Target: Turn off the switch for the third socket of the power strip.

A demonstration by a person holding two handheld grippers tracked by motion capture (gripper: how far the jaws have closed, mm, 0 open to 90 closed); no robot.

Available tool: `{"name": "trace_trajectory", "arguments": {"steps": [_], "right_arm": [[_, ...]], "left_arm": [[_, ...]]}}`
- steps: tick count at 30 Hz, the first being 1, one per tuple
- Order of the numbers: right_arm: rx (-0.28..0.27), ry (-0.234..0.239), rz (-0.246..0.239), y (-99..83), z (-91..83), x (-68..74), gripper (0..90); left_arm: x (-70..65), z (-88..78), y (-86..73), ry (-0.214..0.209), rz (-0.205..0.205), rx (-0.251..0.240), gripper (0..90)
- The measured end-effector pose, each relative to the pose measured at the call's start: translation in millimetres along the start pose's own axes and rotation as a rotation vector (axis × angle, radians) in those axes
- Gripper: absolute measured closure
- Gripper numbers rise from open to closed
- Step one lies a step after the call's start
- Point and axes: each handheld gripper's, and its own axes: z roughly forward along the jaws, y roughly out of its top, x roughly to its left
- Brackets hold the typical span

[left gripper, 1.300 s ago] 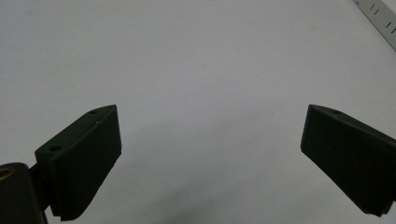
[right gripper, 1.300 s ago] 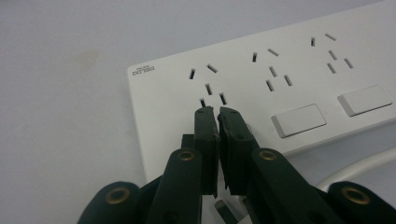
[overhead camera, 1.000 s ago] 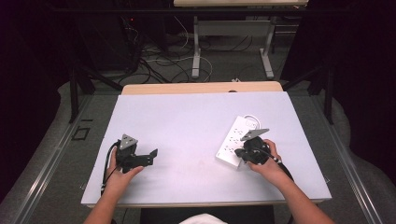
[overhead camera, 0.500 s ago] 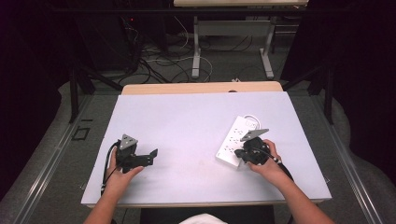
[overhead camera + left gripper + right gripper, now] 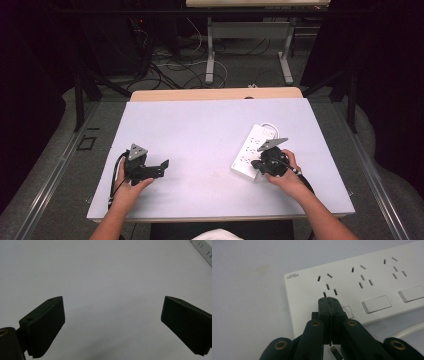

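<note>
One white table (image 5: pixel 200 125) lies before you, a wooden edge along its far side; beyond it, dark floor with tangled cables (image 5: pixel 170 60) and metal desk legs (image 5: pixel 210 50); your white power strip (image 5: pixel 252 150) sits on the right half, angled, its cord looping at the far end; small grey lettering marks its corner, too blurred to read; your left gripper (image 5: pixel 162 165) rests on the bare table, jaws spread wide; your right gripper (image 5: pixel 329 300) has jaws pressed together, tips over the strip's end switch (image 5: pixel 348 312).
</note>
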Motion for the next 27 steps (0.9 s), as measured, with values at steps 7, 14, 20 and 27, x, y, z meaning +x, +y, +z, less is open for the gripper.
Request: {"name": "trace_trajectory", "arguments": {"steps": [7,14,20,27], "right_arm": [[-0.003,0.002,0.026,-1.5,2.9,1.4,90.0],[-0.002,0.001,0.025,-1.5,2.9,0.9,90.0],[0.003,0.007,0.036,-1.6,2.5,1.1,90.0],[0.002,0.006,0.038,-1.5,2.5,1.1,90.0]], "left_arm": [[0.2,-0.5,0.4,-0.006,0.004,0.009,5.2],[0.2,0.4,0.0,-0.001,0.002,-0.001,5.2],[-0.1,0.4,-0.1,-0.004,-0.002,0.0,5.3],[-0.2,0.4,-0.1,-0.004,-0.002,0.001,5.3]]}}
